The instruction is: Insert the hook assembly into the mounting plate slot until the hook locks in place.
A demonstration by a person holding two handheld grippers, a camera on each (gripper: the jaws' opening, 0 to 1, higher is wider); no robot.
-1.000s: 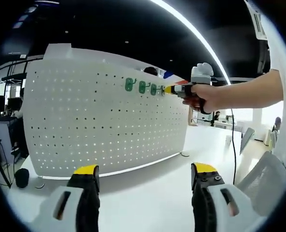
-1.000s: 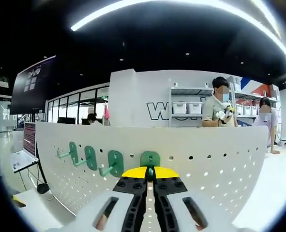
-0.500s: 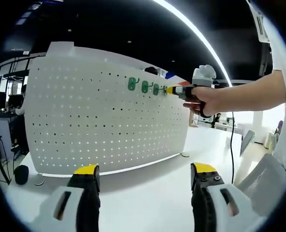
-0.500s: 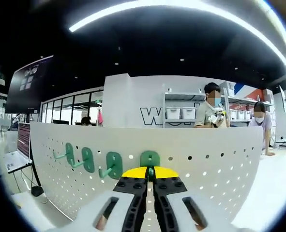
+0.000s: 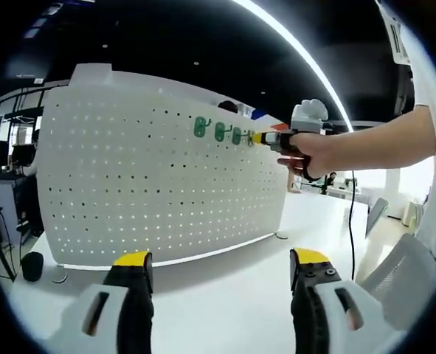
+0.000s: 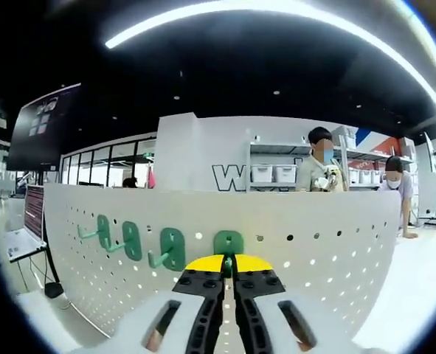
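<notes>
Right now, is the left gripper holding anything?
No. In the left gripper view the left gripper stands open over the white table, jaws wide apart with nothing between them.

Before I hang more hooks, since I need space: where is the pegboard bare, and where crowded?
Bare: the pegboard below and left of the green hooks, down to the table. Crowded: the top row, where the right gripper holds a fourth hook against the board beside three others.

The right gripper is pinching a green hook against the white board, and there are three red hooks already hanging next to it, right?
Not quite: the three hooks already on the board are green, not red, as the right gripper view shows. The rest holds: the right gripper is shut on a green hook at the board.
</notes>
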